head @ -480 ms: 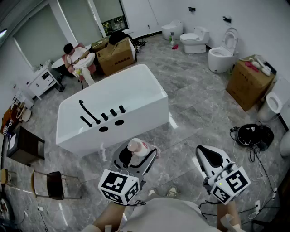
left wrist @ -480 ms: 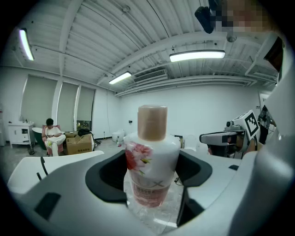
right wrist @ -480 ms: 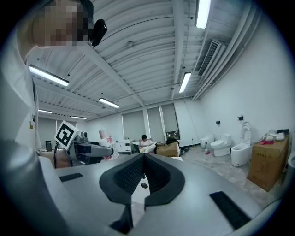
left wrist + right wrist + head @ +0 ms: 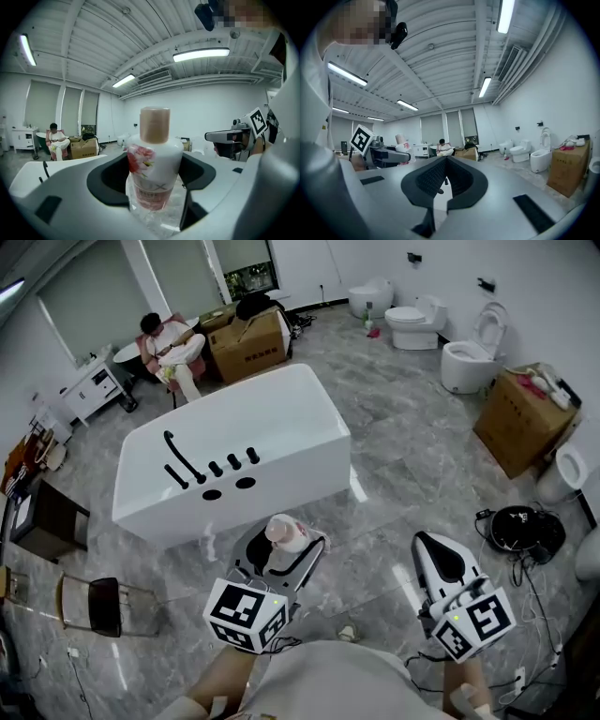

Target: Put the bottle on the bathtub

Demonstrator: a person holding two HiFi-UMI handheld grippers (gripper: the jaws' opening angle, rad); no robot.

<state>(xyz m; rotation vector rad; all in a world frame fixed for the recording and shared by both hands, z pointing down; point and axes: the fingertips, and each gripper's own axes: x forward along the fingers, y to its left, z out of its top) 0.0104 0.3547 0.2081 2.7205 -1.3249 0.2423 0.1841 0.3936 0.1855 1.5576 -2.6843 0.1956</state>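
Observation:
A white bottle [image 4: 284, 537] with a tan cap and a pink flower label stands upright between the jaws of my left gripper [image 4: 281, 554], which is shut on it. In the left gripper view the bottle [image 4: 153, 161] fills the middle, with the left gripper [image 4: 153, 180] holding its lower body. The white bathtub [image 4: 281, 418], with black taps on its near deck, stands just ahead of the bottle on the floor. My right gripper [image 4: 439, 563] hangs to the right, shut and holding nothing; in the right gripper view its jaws [image 4: 446, 180] meet.
A person [image 4: 169, 343] sits beyond the tub beside cardboard boxes [image 4: 247, 341]. Toilets [image 4: 466, 357] line the far right wall, with another box [image 4: 521, 418] near them. A black round device with cables [image 4: 520, 531] lies on the floor at right, a chair [image 4: 94, 606] at left.
The view has crept slightly forward toward the tub; the left gripper and bottle sit a little higher in the head view. Both grippers keep their states.

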